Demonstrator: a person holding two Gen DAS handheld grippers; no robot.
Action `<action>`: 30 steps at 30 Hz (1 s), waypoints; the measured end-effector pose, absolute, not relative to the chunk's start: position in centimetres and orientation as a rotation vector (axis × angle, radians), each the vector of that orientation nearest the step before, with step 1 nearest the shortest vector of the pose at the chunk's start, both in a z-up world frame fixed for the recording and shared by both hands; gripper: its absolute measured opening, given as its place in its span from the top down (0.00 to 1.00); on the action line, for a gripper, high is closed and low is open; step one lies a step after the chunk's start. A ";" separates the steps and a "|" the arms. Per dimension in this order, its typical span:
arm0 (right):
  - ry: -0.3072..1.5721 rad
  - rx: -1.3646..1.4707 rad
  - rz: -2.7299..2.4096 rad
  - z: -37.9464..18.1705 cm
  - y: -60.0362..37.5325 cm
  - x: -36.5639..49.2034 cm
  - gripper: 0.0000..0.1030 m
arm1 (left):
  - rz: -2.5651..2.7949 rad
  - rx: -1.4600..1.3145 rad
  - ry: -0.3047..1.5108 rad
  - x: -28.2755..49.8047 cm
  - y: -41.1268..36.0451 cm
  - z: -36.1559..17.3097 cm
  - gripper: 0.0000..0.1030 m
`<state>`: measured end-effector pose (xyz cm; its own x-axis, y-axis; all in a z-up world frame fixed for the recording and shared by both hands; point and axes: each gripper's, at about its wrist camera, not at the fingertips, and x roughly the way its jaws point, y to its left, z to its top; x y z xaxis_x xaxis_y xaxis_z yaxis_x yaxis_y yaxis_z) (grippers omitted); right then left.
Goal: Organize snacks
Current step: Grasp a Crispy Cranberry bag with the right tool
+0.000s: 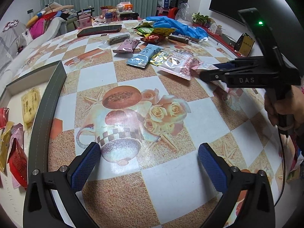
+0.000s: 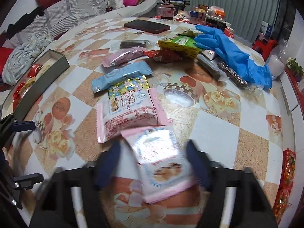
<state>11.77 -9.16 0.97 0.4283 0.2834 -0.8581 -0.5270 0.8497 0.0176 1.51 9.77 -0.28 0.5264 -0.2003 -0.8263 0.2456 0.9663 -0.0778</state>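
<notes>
My right gripper is shut on a pink snack packet, its blurred blue pads pressing the packet's two sides just above the table. In the left wrist view the same gripper comes in from the right, with the pink packet between its narrow jaws. A second pink packet lies just beyond it, then a light blue packet. My left gripper hangs open over bare tablecloth with nothing between its fingers. A grey box at the left holds several snacks.
Further back lie more snack packets, blue gloves and a dark phone. Cups and jars crowd the table's far edge. A red packet lies at the right edge. A sofa with clothes stands beyond the table.
</notes>
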 end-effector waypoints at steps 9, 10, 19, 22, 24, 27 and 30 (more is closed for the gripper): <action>0.988 -0.128 0.233 0.9 -12.0 4.4 0.59 | -0.266 0.134 0.996 1.8 8.2 -0.5 0.00; 0.981 -0.123 0.223 1.0 -12.2 3.7 0.59 | -0.280 0.154 0.999 2.1 7.7 -0.5 0.00; 0.927 -0.028 0.204 0.9 -13.7 2.4 0.58 | -0.400 0.421 0.959 7.7 0.7 0.8 0.00; 0.924 -0.031 0.203 0.9 -13.6 2.3 0.57 | -0.423 0.447 0.965 10.3 -0.5 1.3 0.00; 0.925 -0.039 0.213 0.8 -13.4 2.3 0.53 | -0.452 0.448 0.978 11.8 -1.5 1.4 0.00; 0.926 -0.055 0.224 0.8 -13.1 2.2 0.47 | -0.499 0.444 1.029 13.5 -3.0 0.5 0.01; 0.925 -0.050 0.225 0.8 -13.2 2.2 0.47 | -0.530 0.443 1.013 13.6 -3.7 0.2 0.16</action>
<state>2.17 -13.20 0.80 0.5806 0.1710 -0.7960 -0.2134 0.9755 0.0538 13.57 -3.75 0.20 0.4244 -0.2096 -0.8809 0.6048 0.7896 0.1035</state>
